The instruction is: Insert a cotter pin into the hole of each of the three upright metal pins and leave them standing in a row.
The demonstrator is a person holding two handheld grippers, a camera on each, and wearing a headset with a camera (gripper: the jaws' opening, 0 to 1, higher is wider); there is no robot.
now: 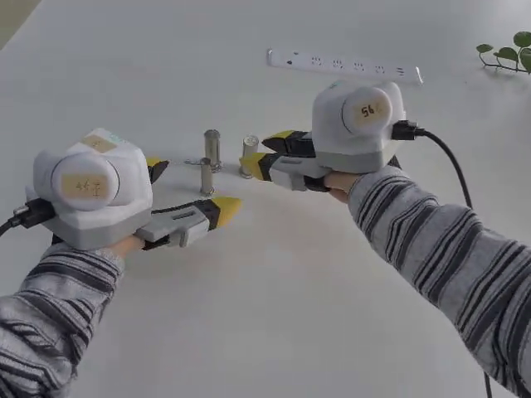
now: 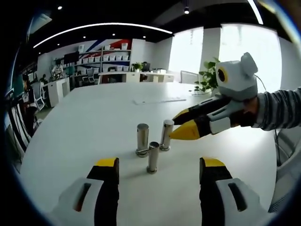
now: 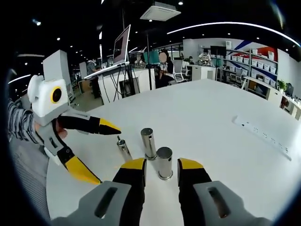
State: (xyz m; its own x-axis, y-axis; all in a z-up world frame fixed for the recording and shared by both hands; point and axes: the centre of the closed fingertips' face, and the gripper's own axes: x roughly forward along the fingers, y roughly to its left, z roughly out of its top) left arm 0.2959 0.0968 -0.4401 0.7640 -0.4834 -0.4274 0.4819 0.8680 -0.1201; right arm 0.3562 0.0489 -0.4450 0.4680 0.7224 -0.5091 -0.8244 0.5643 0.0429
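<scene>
Looking along the right gripper (image 1: 264, 150), we see its jaws spread with the back-right metal pin (image 1: 249, 149) standing upright between the yellow tips. The pin's long axis is vertical and crosses the jaw line. The right gripper view has a sliver of gap on each side of this pin (image 3: 164, 162), so we judge it is not yet pinched. The left gripper (image 1: 191, 184) is also spread, holds nothing and sits low on the white table (image 1: 290, 315). The near metal pin (image 1: 207, 177) lies just ahead of its tips and the back-left metal pin (image 1: 212, 148) beyond that. All three pins stand close together in a loose triangle rather than a row. The right gripper is clearly nearer the back-right pin and the left gripper nearer the near pin, so we judge the coming move is the right closing on its pin. The left gripper view shows the right gripper (image 2: 175, 128) from the side, with its lower tip just beside the pin (image 2: 166, 134), though we cannot tell if they touch. The head view shows a thin wire-like bit (image 1: 191, 162) at the near pin's top, possibly a cotter pin. It is too small to confirm. The right gripper view shows the left gripper (image 3: 107, 154) wide apart beside the near pin (image 3: 124, 149).
</scene>
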